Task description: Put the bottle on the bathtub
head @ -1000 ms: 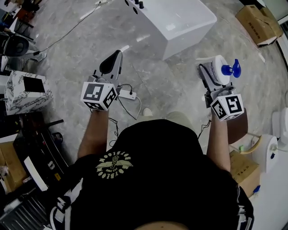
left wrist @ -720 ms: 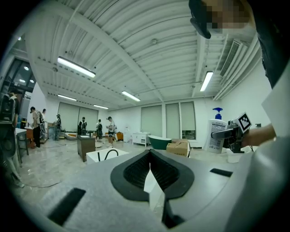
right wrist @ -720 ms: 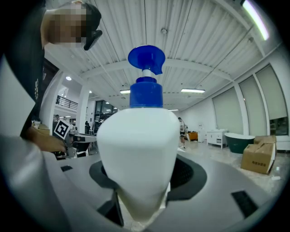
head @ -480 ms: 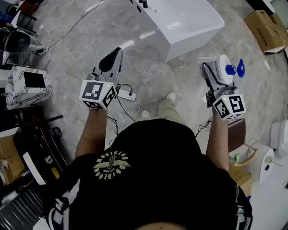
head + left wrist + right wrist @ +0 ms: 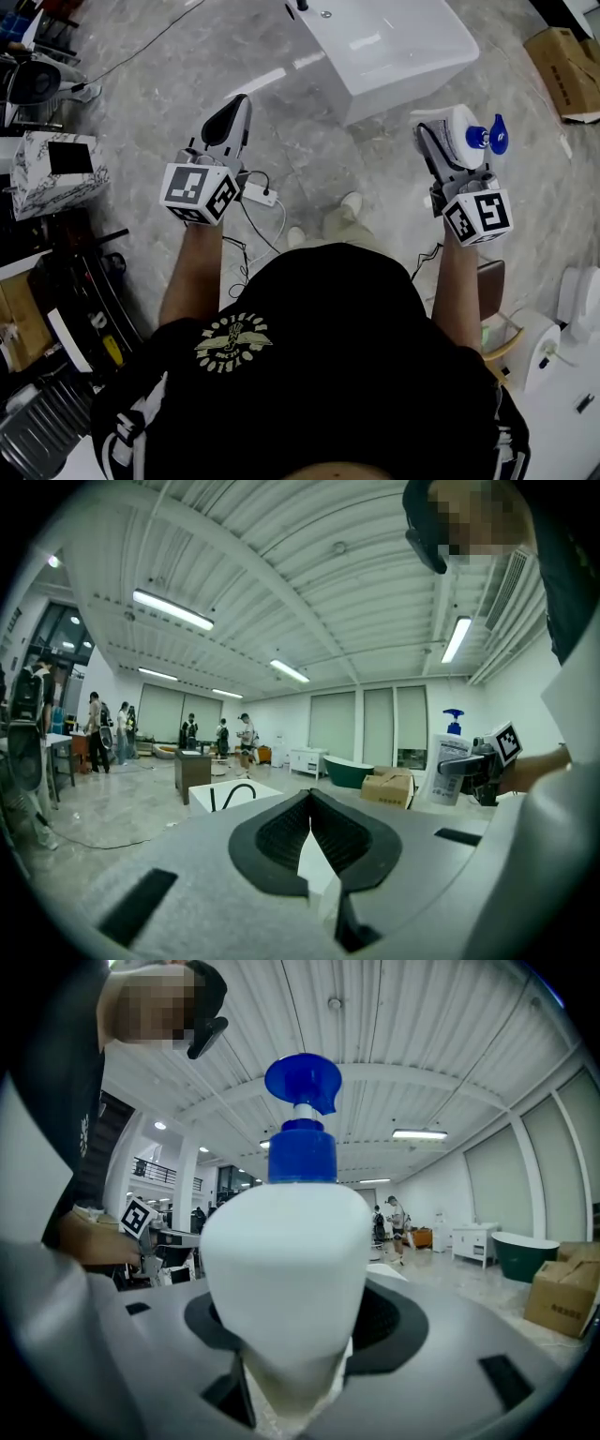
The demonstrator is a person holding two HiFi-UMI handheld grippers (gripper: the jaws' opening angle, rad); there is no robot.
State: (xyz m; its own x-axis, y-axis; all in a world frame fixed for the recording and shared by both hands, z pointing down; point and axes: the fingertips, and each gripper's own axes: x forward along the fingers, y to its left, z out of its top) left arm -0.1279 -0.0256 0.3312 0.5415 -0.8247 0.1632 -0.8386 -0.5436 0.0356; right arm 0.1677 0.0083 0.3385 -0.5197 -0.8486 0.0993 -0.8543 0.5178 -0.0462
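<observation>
A white bottle (image 5: 459, 134) with a blue pump (image 5: 488, 139) is clamped in my right gripper (image 5: 446, 133), held in the air at the right of the head view. In the right gripper view the bottle (image 5: 286, 1279) fills the space between the jaws, pump (image 5: 302, 1082) pointing up. The white bathtub (image 5: 398, 47) stands on the floor ahead, between the two grippers and beyond them. My left gripper (image 5: 236, 105) is shut and holds nothing. Its pads (image 5: 281, 832) meet in the left gripper view, where the bottle (image 5: 448, 766) shows at the right.
A power strip (image 5: 262, 195) with cables lies on the grey floor below the left gripper. A marbled box (image 5: 52, 173) and dark equipment stand at the left. A cardboard box (image 5: 564, 58) lies at the far right. People (image 5: 246, 738) stand far off in the hall.
The person has stepped forward across the floor. Both grippers have drifted slightly upward in the head view, and the bottle stays held in the right one.
</observation>
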